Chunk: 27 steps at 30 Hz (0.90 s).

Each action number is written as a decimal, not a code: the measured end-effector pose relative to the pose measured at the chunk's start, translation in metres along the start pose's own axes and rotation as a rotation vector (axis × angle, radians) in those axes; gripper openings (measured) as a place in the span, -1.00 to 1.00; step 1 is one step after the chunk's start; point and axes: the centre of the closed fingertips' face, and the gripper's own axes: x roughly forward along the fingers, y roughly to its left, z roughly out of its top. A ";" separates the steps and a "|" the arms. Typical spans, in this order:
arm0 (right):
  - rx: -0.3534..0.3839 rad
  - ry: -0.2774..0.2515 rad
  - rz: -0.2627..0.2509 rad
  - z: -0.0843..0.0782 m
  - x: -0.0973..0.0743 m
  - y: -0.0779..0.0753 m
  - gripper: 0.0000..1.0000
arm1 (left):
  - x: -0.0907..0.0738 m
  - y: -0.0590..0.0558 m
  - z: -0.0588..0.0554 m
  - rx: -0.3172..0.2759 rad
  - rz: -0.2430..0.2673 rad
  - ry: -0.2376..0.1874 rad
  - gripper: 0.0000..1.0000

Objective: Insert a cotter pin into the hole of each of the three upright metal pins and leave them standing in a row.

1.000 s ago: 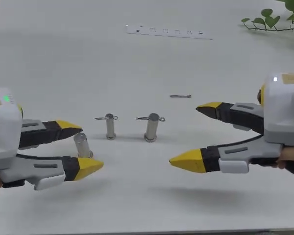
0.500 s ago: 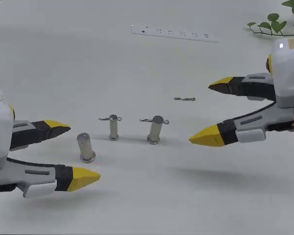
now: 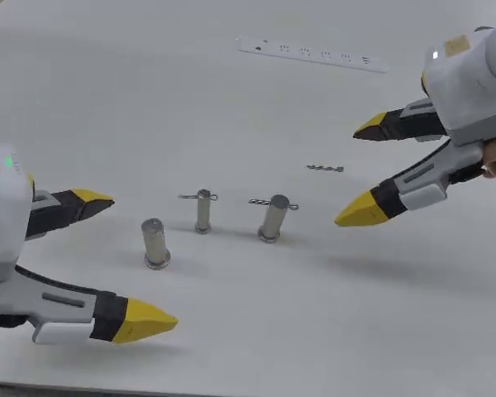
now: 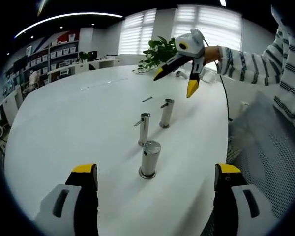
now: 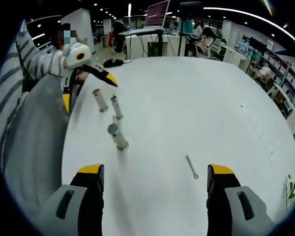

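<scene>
Three upright metal pins stand in a row. The middle pin (image 3: 202, 211) and the right pin (image 3: 273, 217) each carry a cotter pin through the top. The left pin (image 3: 155, 244) has a bare top. A loose cotter pin (image 3: 325, 169) lies flat beyond the row. My left gripper (image 3: 124, 258) is open, and the bare pin (image 4: 150, 159) stands just ahead of its jaws, untouched. My right gripper (image 3: 360, 172) hovers open to the right of the row. The loose cotter pin (image 5: 191, 167) lies just ahead of its right jaw.
A white power strip (image 3: 312, 55) lies at the far side of the white table (image 3: 231, 331). A potted plant (image 4: 160, 49) stands past the table's far end. A striped sleeve (image 4: 246, 59) holds the right gripper. The table's edge runs close to the left gripper.
My right gripper has risen and drawn back to the right, away from the row. My left gripper has pulled back slightly from the bare pin. The head camera has shifted.
</scene>
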 end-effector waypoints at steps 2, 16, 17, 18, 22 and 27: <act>-0.008 0.027 0.012 -0.003 0.005 -0.004 0.72 | -0.001 0.001 0.001 -0.001 0.004 -0.005 0.99; 0.010 0.134 0.068 -0.020 0.026 -0.030 0.49 | -0.004 -0.010 0.006 -0.020 -0.044 -0.037 0.98; 0.011 0.142 0.067 -0.022 0.028 -0.033 0.47 | -0.004 -0.011 0.007 -0.017 -0.045 -0.042 0.98; 0.015 0.149 0.070 -0.024 0.030 -0.034 0.43 | -0.004 -0.011 0.008 -0.019 -0.045 -0.045 0.97; 0.033 0.173 0.075 -0.029 0.035 -0.036 0.30 | -0.004 -0.013 0.008 -0.021 -0.052 -0.048 0.97; 0.044 0.174 0.091 -0.026 0.040 -0.034 0.21 | -0.003 -0.015 0.008 -0.026 -0.061 -0.046 0.96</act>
